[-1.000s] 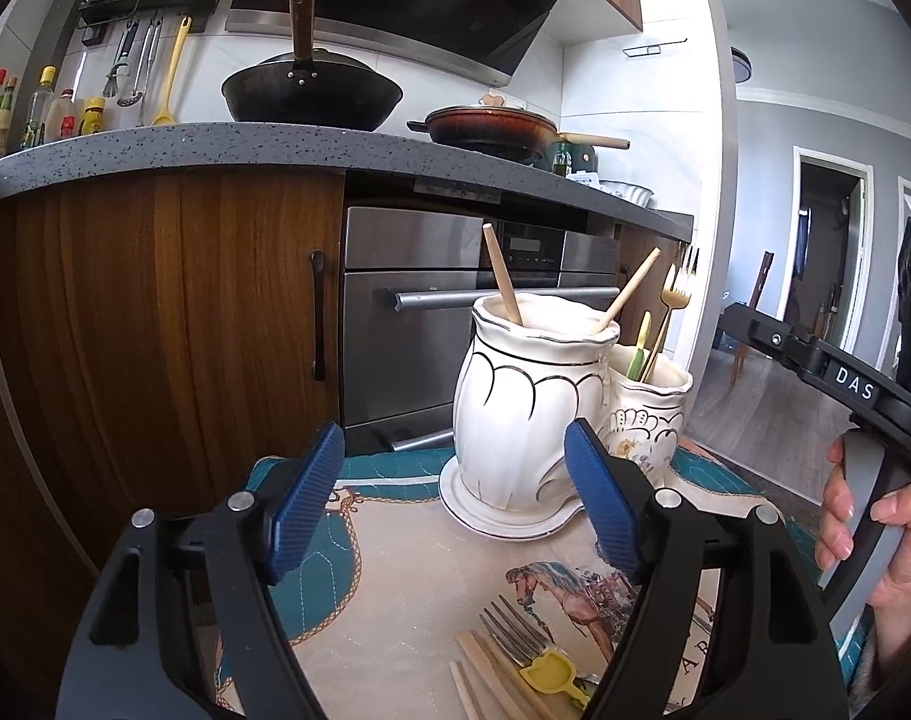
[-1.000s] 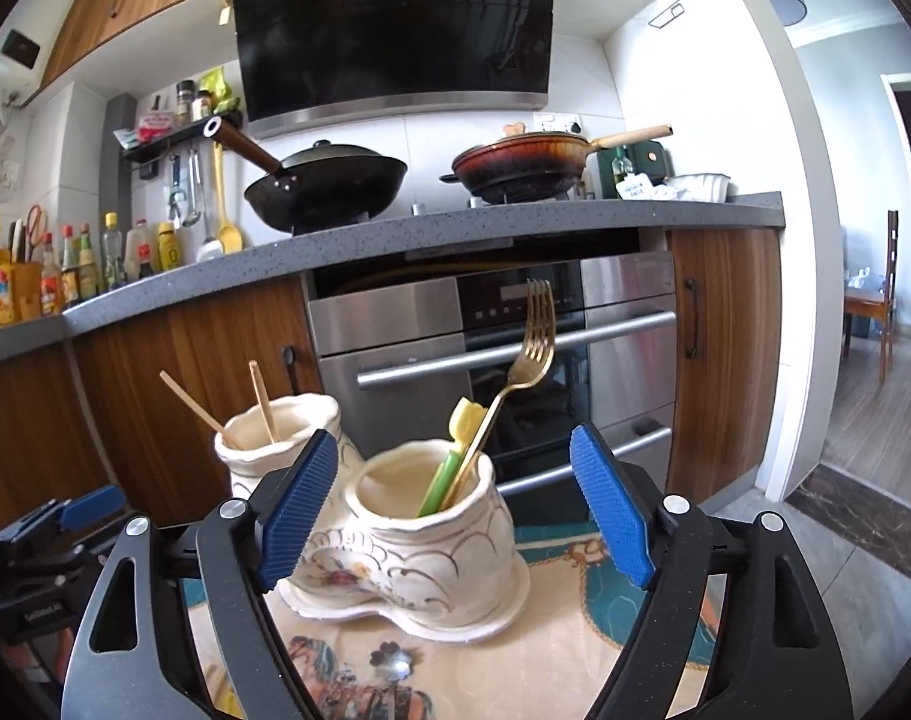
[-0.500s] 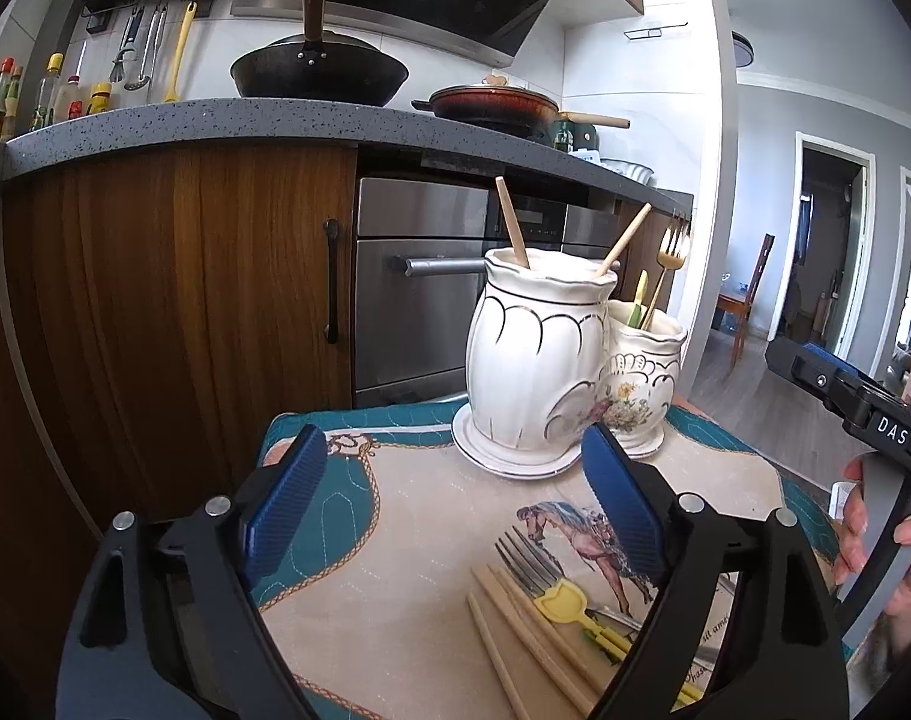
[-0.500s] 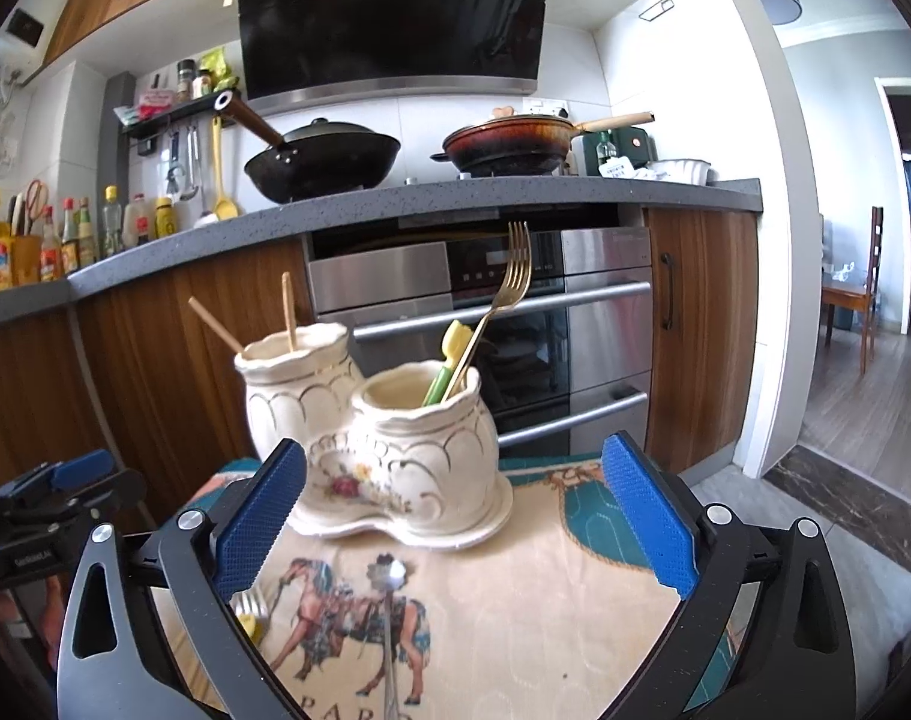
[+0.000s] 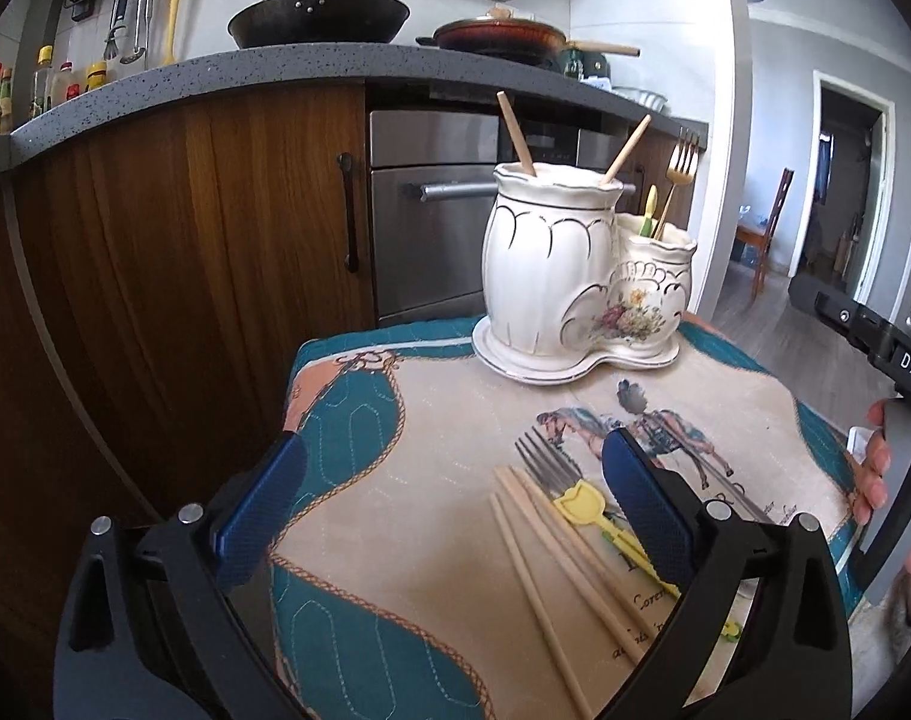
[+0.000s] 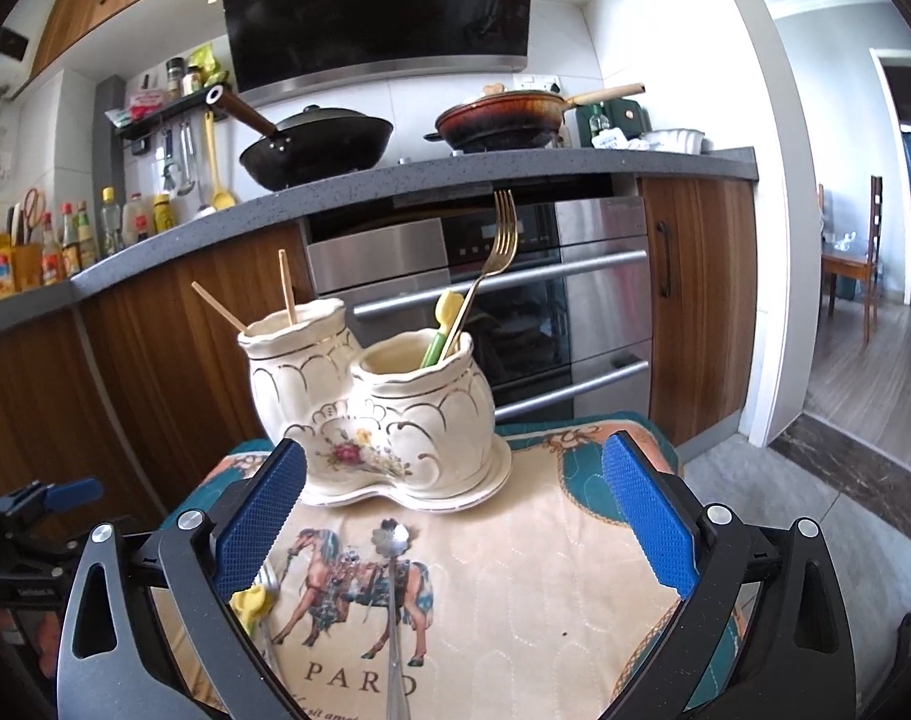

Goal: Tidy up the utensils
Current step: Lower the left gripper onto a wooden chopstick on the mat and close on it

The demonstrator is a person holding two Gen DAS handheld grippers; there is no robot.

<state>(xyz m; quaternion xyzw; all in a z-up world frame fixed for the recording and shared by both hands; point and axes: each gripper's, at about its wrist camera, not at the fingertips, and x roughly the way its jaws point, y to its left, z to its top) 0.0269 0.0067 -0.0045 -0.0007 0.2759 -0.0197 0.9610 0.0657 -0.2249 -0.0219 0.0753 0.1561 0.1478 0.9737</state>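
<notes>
Fingers [image 5: 263, 498] of both grippers have just spread wide, empty, and have backed off from the holder [image 5: 569, 276], baring chopsticks [image 5: 551, 546] and spoon [image 6: 392, 588].

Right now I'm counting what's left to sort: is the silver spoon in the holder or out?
Out. The silver spoon lies flat on the horse-print cloth, in front of the ceramic holder, not touching it.

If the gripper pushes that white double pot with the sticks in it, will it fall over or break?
The white double pot looks like glazed ceramic, so it is probably heavy, slippery and breakable if knocked off. It stands on a wide joined base, so a low push would likely slide it on the quilted cloth rather than tip it. A push near the rim might tip it; the gold fork adds height.
</notes>
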